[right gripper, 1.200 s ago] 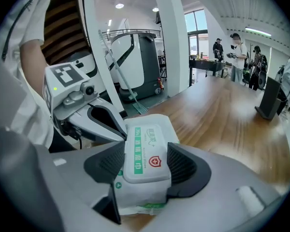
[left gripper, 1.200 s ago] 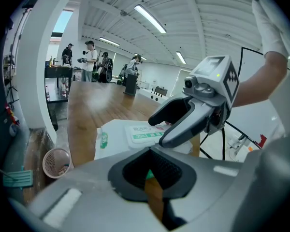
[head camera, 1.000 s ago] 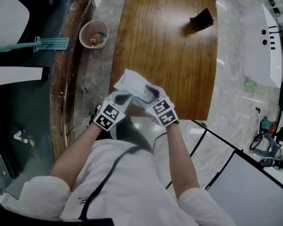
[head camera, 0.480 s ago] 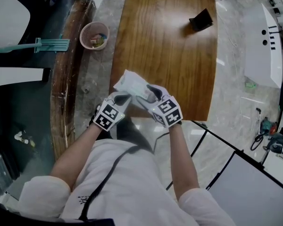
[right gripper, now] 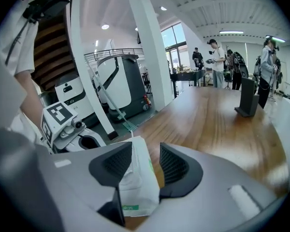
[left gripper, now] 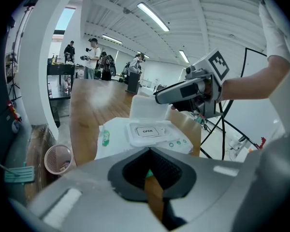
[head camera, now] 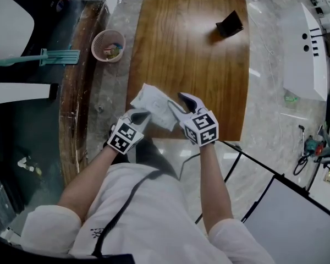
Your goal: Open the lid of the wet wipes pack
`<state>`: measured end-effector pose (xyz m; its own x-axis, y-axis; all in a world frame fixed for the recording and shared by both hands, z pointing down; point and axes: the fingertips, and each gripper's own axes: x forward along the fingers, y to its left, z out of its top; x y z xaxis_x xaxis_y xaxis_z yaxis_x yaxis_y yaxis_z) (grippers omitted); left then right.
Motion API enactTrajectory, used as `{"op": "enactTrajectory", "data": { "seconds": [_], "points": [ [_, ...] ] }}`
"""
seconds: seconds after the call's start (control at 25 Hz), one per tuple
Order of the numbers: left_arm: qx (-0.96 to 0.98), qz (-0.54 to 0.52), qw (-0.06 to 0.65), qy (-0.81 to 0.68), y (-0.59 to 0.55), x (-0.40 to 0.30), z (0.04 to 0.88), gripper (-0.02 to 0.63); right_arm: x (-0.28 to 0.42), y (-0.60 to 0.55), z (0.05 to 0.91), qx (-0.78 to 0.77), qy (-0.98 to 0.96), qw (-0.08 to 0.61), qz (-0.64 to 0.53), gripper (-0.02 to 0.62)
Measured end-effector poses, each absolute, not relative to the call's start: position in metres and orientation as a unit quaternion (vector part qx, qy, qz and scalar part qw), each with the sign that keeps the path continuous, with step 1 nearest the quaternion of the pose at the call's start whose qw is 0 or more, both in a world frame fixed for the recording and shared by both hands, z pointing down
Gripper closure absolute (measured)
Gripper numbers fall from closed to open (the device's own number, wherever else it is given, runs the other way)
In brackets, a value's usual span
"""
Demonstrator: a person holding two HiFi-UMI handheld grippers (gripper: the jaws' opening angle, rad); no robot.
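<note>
Steadiness matters most here, I judge: the wet wipes pack [head camera: 151, 104] hangs in the air over the near edge of the tabletop [head camera: 192, 54], so the left hand-held gripper [left gripper: 149, 151] should hold firm while the other works the lid [left gripper: 146, 108]. That lid already stands upright behind the OPEN label [left gripper: 147, 131]. To finish well, it wants pushing back at its free edge until the hinge holds it, without crushing the soft pack.

The left hand-held gripper has its jaws pressed together on the pack's near edge, pinching it. The right hand-held gripper [head camera: 180, 103] sits just above the pack's right side. Its jaws are part-spread and have just been closing. The pack's end shows between them, close against one pad, with wood showing beside the other, so it clamps nothing.
</note>
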<state>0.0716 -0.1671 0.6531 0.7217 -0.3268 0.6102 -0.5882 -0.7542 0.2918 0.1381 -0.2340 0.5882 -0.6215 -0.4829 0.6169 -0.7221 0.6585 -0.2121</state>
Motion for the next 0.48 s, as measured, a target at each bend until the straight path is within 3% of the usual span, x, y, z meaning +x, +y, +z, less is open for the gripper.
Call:
{"op": "enactTrajectory", "data": {
  "seconds": [0.48],
  "points": [
    [0.899,0.234,0.242,-0.281,-0.18,0.071,0.617,0.601,0.171,-0.252,0.614,0.407,-0.843,0.241,0.255,0.443]
  ]
}}
